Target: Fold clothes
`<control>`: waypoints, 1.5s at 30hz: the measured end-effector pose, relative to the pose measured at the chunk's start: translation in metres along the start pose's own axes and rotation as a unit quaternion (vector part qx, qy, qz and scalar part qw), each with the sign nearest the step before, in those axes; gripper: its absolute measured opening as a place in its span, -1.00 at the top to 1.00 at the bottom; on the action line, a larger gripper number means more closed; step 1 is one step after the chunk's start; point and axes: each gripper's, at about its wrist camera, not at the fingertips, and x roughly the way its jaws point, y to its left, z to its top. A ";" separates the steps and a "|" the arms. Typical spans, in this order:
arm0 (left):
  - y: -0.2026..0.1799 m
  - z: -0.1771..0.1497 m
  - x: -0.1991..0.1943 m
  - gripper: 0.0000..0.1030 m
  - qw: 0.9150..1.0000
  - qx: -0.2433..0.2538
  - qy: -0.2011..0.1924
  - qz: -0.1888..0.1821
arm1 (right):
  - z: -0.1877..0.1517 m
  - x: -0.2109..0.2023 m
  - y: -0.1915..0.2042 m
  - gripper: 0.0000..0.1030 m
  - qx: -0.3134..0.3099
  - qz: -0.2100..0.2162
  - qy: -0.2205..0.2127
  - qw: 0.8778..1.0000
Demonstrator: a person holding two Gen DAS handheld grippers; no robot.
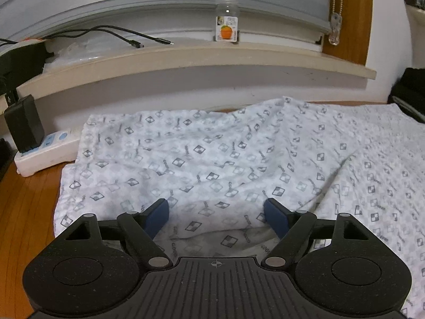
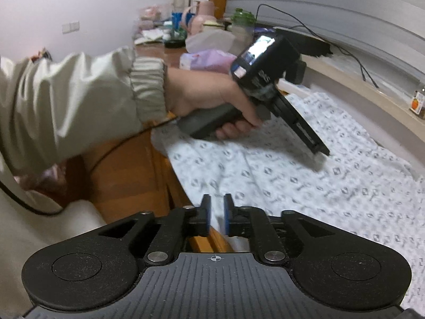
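Note:
A white garment point(image 1: 225, 164) with a grey diamond print lies spread and wrinkled on the wooden table; it also shows in the right wrist view point(image 2: 305, 186). My left gripper point(image 1: 216, 212) is open, its blue pads wide apart just above a raised fold of the cloth, holding nothing. In the right wrist view the left gripper point(image 2: 322, 152) is held by a hand and points down at the cloth. My right gripper point(image 2: 215, 216) hangs over the garment's near edge at the table's rim, its pads a narrow gap apart with nothing clearly between them.
A white power strip point(image 1: 45, 151) with a black adapter sits at the left of the garment. A window ledge point(image 1: 199, 61) behind holds cables and a small jar point(image 1: 227, 21). Cluttered bottles and bags point(image 2: 202, 32) stand at the table's far end.

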 end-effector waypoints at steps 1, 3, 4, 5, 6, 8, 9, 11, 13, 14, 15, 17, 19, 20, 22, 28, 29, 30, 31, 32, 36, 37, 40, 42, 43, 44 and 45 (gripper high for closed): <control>-0.001 0.000 0.000 -0.60 1.000 0.001 0.000 0.001 | -0.002 0.002 0.002 0.55 -0.007 -0.007 0.003 1.000; 0.000 0.000 0.000 -0.61 1.000 0.000 0.001 0.001 | -0.004 0.008 0.005 0.48 -0.020 -0.017 0.009 1.000; 0.000 0.000 0.000 -0.61 1.000 -0.001 0.001 0.001 | -0.005 0.010 0.007 0.40 -0.026 -0.020 0.012 0.999; 0.000 0.000 0.000 -0.61 1.000 -0.002 0.001 0.000 | -0.007 0.011 0.008 0.37 -0.033 -0.020 0.013 0.999; 0.000 0.000 0.000 -0.61 1.000 -0.002 0.001 0.000 | -0.009 0.013 0.009 0.34 -0.040 -0.019 0.016 0.999; 0.000 0.000 0.000 -0.62 1.000 -0.003 0.002 0.000 | -0.011 0.018 0.012 0.34 -0.055 -0.019 0.022 0.998; 0.001 0.000 0.000 -0.62 1.000 -0.003 0.002 0.000 | -0.012 0.021 0.014 0.34 -0.063 -0.020 0.025 0.998; 0.001 0.000 0.000 -0.62 1.000 -0.004 0.002 0.000 | -0.013 0.024 0.015 0.36 -0.075 -0.023 0.029 0.996; 0.001 0.000 0.000 -0.62 1.000 -0.004 0.003 0.000 | -0.013 0.024 0.010 0.82 -0.072 -0.023 0.028 0.997; 0.001 0.000 0.000 -0.62 1.000 -0.004 0.003 0.000 | -0.010 0.021 0.004 0.90 -0.054 -0.012 0.027 0.998; 0.000 0.000 0.000 -0.62 1.000 -0.004 0.003 0.000 | -0.007 0.017 -0.002 0.94 -0.034 -0.002 0.020 0.999; 0.001 0.000 0.001 -0.62 1.000 -0.003 0.003 -0.001 | 0.002 0.002 -0.017 0.94 0.015 0.023 -0.008 1.000; 0.001 0.000 0.001 -0.64 1.000 -0.003 0.004 -0.003 | 0.014 -0.014 -0.034 0.94 0.069 0.074 -0.030 0.994; 0.002 0.000 0.001 -0.64 1.000 -0.002 0.004 -0.004 | 0.018 -0.020 -0.034 0.94 0.070 0.078 -0.037 0.994; 0.002 0.000 0.002 -0.65 1.000 0.001 0.004 -0.006 | 0.021 -0.026 -0.030 0.94 0.071 0.102 -0.032 0.992; 0.007 0.000 -0.008 -0.66 1.000 0.002 0.001 0.016 | 0.010 -0.021 -0.029 0.93 0.062 0.059 -0.011 0.996; 0.007 0.000 -0.013 -0.66 1.000 0.003 -0.001 0.023 | 0.008 -0.023 -0.035 0.93 0.068 0.042 -0.016 0.997; 0.008 -0.001 -0.020 -0.66 1.000 0.004 -0.006 0.029 | 0.007 -0.024 -0.042 0.93 0.075 0.027 -0.021 0.997; 0.010 -0.002 -0.029 -0.66 0.999 0.003 -0.014 0.033 | 0.008 -0.024 -0.049 0.93 0.082 0.018 -0.023 0.996; 0.013 -0.003 -0.039 -0.66 0.999 0.000 -0.022 0.038 | 0.009 -0.024 -0.057 0.93 0.089 0.008 -0.025 0.996; 0.020 -0.009 -0.087 -0.66 0.997 -0.035 -0.059 0.045 | 0.012 -0.021 -0.090 0.93 0.122 -0.019 -0.030 0.992; 0.017 -0.011 -0.099 -0.64 0.996 -0.038 -0.066 0.044 | 0.012 -0.019 -0.096 0.93 0.127 -0.018 -0.029 0.991; 0.002 -0.021 -0.133 -0.52 0.996 -0.032 -0.082 0.030 | 0.011 -0.008 -0.099 0.93 0.132 -0.020 -0.017 0.991; -0.016 -0.030 -0.148 -0.41 0.996 -0.017 -0.081 0.016 | 0.009 -0.002 -0.100 0.93 0.137 -0.023 -0.008 0.990; -0.025 -0.036 -0.153 -0.32 0.997 -0.010 -0.076 0.010 | 0.007 0.001 -0.101 0.93 0.140 -0.025 -0.004 0.990; -0.032 -0.043 -0.158 -0.30 0.998 -0.006 -0.069 0.004 | 0.006 0.004 -0.101 0.93 0.143 -0.027 0.000 0.989; -0.037 -0.050 -0.162 -0.30 0.998 -0.003 -0.061 -0.004 | 0.005 0.007 -0.101 0.93 0.146 -0.029 0.005 0.989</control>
